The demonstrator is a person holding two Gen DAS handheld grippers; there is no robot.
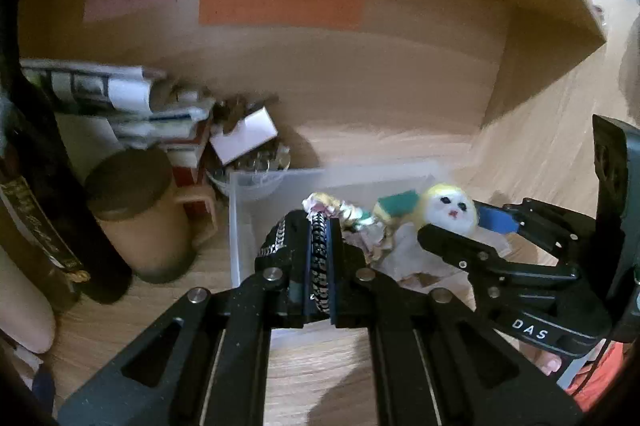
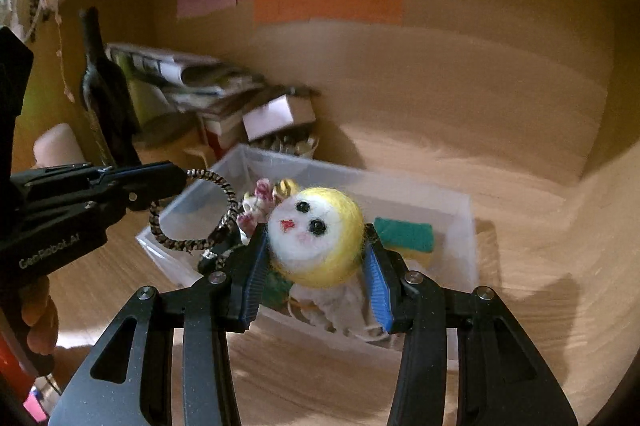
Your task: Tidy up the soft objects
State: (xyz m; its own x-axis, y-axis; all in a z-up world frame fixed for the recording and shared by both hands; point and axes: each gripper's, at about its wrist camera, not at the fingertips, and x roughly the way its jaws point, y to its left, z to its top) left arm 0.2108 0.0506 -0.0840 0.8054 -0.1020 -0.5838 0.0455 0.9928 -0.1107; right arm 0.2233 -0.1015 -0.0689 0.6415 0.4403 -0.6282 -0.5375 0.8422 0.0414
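Felt doll head (image 2: 316, 234) sits between the right gripper (image 2: 316, 266) fingers, over the clear bin (image 2: 460, 226); the left gripper (image 1: 318, 254) clamps a braided hair tie (image 2: 192, 209). Lower both well inside before releasing.

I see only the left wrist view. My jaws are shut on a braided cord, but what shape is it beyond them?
Observer: In the right wrist view the braided cord forms a closed loop that hangs from the left gripper above the clear box.
Operator: And the doll head, is it held on both sides?
Observer: Yes. The right gripper has a blue pad against each side of the doll head; its face points up.
Operator: Is the sponge flat in the box?
Observer: The green sponge lies inside near the far wall, yellow layer beneath.
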